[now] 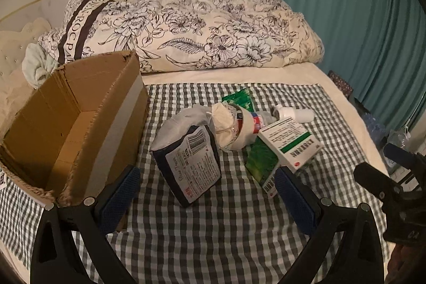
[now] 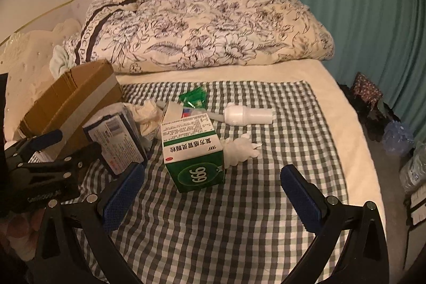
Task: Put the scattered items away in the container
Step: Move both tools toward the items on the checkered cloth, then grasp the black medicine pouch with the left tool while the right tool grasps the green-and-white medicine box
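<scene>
Jaws of both grippers spread wide over bare checked cloth (image 2: 213, 230), cardboard box (image 1: 80, 124) at its left edge.

The cardboard box (image 2: 69, 100) shows only its outer side in the right wrist view, its lower corner hidden behind the dark packet (image 2: 117, 140). The print on the medicine box (image 1: 290, 148) is too small to read. The green sachet (image 2: 194, 97) is half covered by the medicine box (its label unreadable). Things on the floor (image 2: 399, 135) by the curtain are dim and blurred.
</scene>
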Demonstrator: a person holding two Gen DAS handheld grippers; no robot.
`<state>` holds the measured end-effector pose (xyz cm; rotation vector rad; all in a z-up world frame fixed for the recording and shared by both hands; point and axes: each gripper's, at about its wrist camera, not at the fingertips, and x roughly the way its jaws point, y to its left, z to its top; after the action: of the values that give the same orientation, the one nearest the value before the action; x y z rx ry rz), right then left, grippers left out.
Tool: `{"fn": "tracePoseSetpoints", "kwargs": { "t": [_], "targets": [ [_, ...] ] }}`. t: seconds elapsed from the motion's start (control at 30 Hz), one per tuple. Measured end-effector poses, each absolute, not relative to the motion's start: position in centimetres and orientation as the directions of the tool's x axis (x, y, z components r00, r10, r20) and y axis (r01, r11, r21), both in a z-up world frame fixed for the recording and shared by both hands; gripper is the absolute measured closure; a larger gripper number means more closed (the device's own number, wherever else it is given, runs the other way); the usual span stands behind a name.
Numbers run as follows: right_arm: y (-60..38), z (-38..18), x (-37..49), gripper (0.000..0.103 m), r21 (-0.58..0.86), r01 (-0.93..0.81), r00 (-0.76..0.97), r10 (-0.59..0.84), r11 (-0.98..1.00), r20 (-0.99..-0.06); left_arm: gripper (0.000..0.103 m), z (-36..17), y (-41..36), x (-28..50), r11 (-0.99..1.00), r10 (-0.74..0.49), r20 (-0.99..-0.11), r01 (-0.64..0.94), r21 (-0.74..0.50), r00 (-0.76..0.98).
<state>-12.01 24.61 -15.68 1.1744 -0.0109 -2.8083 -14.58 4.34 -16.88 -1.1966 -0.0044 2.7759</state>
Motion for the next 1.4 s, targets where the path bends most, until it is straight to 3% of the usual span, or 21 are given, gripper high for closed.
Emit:
{"fn": "tracePoseSetpoints", "kwargs": {
  "t": [0.53,0.67,1.07,1.2,1.33,1.4],
  "targets": [
    [23.1,-19.6,-15.7,0.000,0.052,0.145,-0.645,-0.134,-0.988,-0.753,0.000,-20.7,3.6,-19.6,-0.998,0.069,-0.755,-0.057,-0.041,-0.652],
    [22.7,-20.6,-16.9,0.000,0.055,0.158,-0.632,-0.144,-0.986,-0.762,0.006,-21.8,3.5,-20.5,-0.999,0.048,-0.767,-0.043,-0.027,-0.640],
    [22.0,-23.4,-19.9,0.000,0.060,0.171,-0.597,-0.152,-0.983,-0.787,0.008,-24.5,3.6,-22.8,-0.999,0.037,-0.789,-0.036,-0.019,-0.613],
    [21.9,-23.9,-20.7,0.000,0.064,0.169,-0.595,-0.154,-0.983,-0.789,0.023,-25.2,3.7,-23.5,-0.999,0.030,-0.795,-0.035,-0.012,-0.606],
    [21.7,-24.4,-21.1,0.000,0.069,0.166,-0.596,-0.156,-0.984,-0.788,0.046,-25.6,3.9,-23.8,-0.999,0.041,-0.802,-0.048,-0.016,-0.596],
    [21.7,-24.4,-21.2,0.009,0.077,0.162,-0.600,-0.160,-0.984,-0.784,0.059,-25.7,3.9,-23.8,-0.998,0.056,-0.807,-0.053,-0.030,-0.588]
  ]
}}
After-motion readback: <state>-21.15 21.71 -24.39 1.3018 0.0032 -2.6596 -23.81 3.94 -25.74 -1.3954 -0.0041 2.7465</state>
